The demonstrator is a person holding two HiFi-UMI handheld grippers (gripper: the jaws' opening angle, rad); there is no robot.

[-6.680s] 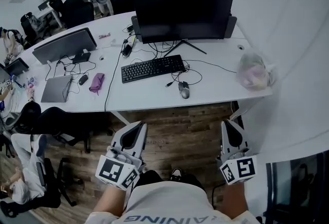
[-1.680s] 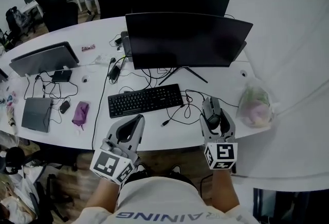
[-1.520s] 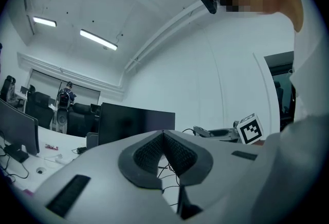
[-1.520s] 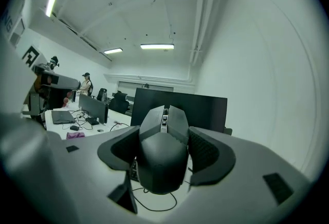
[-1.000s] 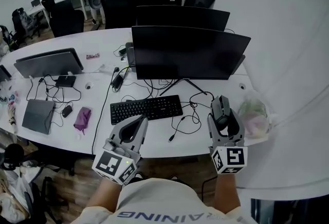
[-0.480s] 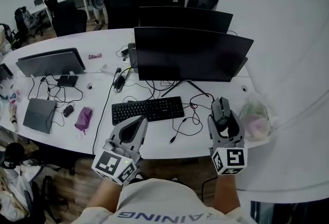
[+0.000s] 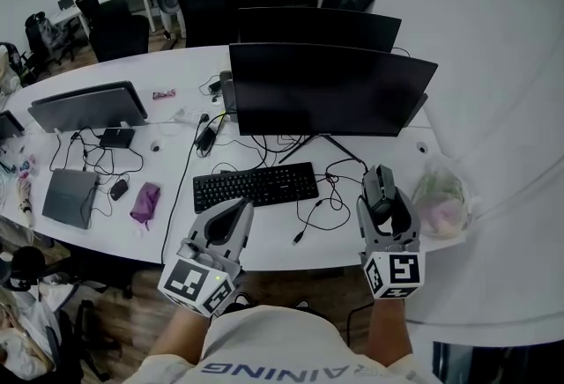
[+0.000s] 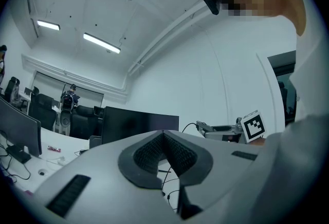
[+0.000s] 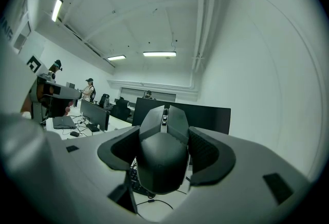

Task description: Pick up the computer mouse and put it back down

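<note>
Centrally in the right gripper view, the computer mouse [image 9: 162, 159] sits nose-up between the two dark ribbed pads [image 9: 206, 152], its scroll wheel toward the ceiling lights. The jaws press on its two flanks, narrowed to the width of the body. In the head view the mouse appears at lower right of centre, held by the right gripper [image 7: 381, 187] over the near edge of the white desk [image 7: 273, 243] and, by appearance, clear of its surface.

Handling (judged): a light, rigid plastic shell, smooth and faceted, so liable to slip if gripped over the curved back. The side flanks, as taken here, give the flattest purchase. The buttons and wheel on top are the delicate parts and are best left untouched. Loops of thin cable [image 7: 333, 194] lie on the desk just left of the mouse. If one is its cord, it may tug or snag when the mouse is set down.

Left of the cable lies the black keyboard [image 7: 256, 186], and above it, in the upper centre of the frame, the wide dark monitor [image 7: 330, 90]. A crumpled plastic bag [image 7: 441, 197] rests at the right edge of the desk, near the mouse. The left gripper [image 7: 232, 213] hangs at lower left, below the keyboard, jaws closed together on nothing.
</note>
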